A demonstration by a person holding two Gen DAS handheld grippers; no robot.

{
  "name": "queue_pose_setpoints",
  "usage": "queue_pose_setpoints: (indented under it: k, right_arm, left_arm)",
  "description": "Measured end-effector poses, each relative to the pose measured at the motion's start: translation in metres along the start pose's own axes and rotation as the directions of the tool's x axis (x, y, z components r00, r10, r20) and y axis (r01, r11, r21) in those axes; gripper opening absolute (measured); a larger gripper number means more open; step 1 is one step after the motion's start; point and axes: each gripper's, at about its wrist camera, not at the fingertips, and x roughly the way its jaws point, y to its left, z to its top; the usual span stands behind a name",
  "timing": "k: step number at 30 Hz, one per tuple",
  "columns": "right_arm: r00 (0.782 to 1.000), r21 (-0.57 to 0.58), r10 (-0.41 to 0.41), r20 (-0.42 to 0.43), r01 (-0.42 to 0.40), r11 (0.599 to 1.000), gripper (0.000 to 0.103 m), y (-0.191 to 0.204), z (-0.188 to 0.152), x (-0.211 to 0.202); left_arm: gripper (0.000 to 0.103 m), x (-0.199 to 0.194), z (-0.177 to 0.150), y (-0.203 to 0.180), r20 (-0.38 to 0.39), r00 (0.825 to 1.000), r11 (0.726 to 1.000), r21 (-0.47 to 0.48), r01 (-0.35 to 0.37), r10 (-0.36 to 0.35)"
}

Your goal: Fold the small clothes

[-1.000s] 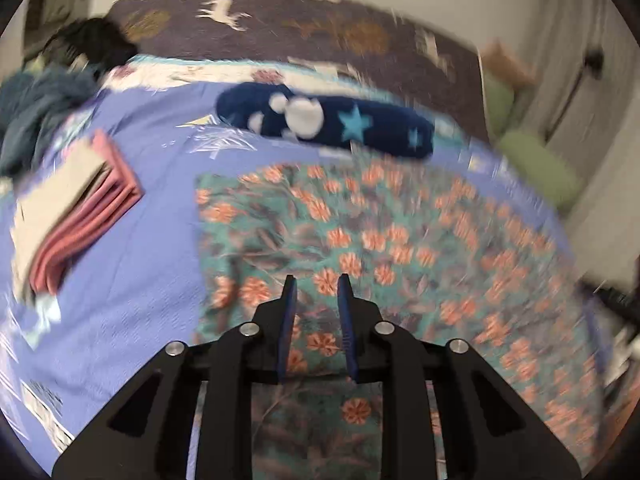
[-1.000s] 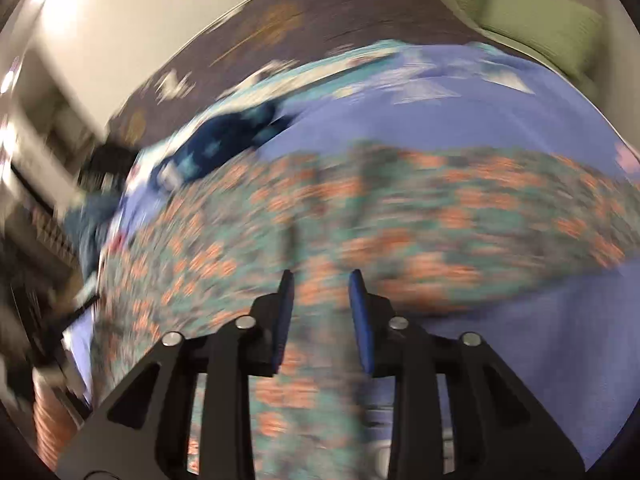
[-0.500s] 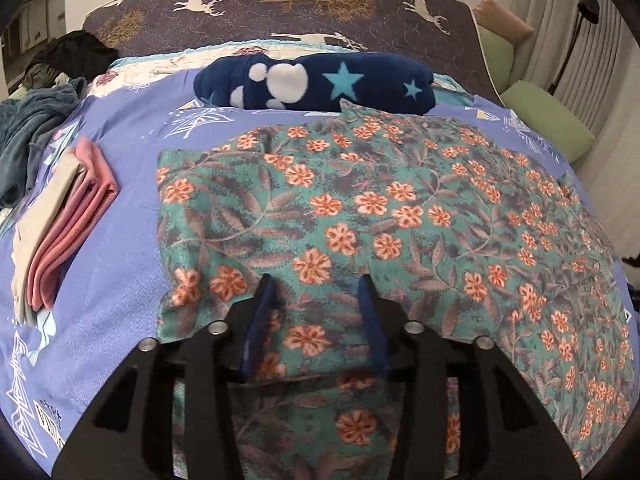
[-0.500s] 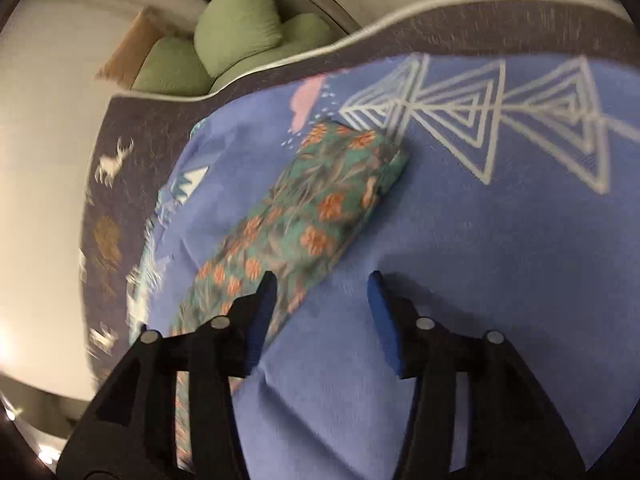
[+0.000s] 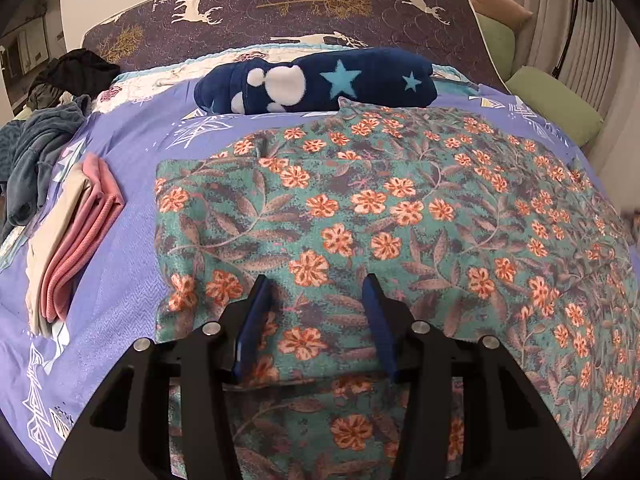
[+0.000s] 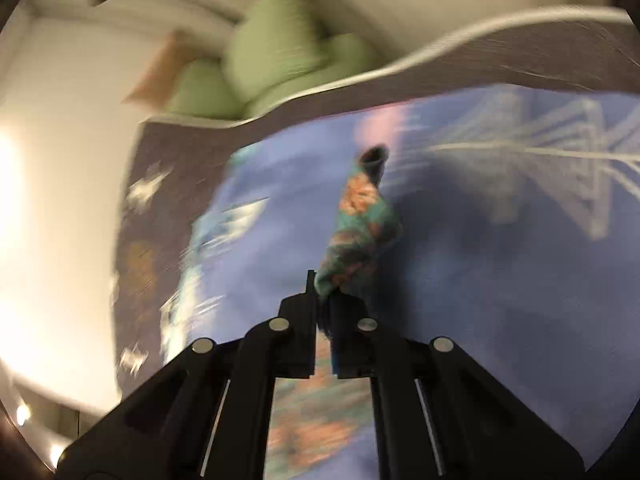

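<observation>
A teal garment with orange flowers (image 5: 384, 216) lies spread flat across the blue bedspread (image 5: 120, 312) in the left wrist view, its near edge folded over. My left gripper (image 5: 316, 296) is open and empty, just above the garment's near left part. In the blurred right wrist view my right gripper (image 6: 324, 296) is shut on a corner of the floral garment (image 6: 360, 224), which rises in a bunched strip from between the fingers above the bedspread (image 6: 500, 288).
A folded pink and cream stack (image 5: 76, 236) lies at the left. A navy star blanket roll (image 5: 316, 82) lies beyond the garment. Dark clothes (image 5: 36, 160) are heaped at the far left. Green cushions (image 6: 260, 68) sit past the bed edge.
My left gripper opened wide and steadied over the garment. My right gripper swung to the garment's corner, closed on it and lifted it.
</observation>
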Motion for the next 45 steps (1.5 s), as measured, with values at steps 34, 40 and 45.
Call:
queue_pose_setpoints:
  k: [34,40,45]
  right_arm:
    - [0.855,-0.846,-0.169,-0.491,-0.421,0.328,0.028,0.204,-0.397,0.045]
    - [0.853,-0.829,-0.157,-0.498,-0.414,0.377,0.019,0.201,-0.391,0.047]
    - [0.852,-0.823,-0.147,-0.502,-0.417,0.386,0.019,0.199,-0.389,0.046]
  left_arm:
    - [0.058,-0.011,0.026,-0.036,-0.02,0.863,0.856,-0.139,0.498,-0.505]
    - [0.063,0.036,0.042,-0.068,-0.103,0.832,0.827,-0.234,0.512,-0.545]
    - [0.021,0.049,0.054,-0.087,-0.142,0.82,0.823,-0.236,0.516,-0.555]
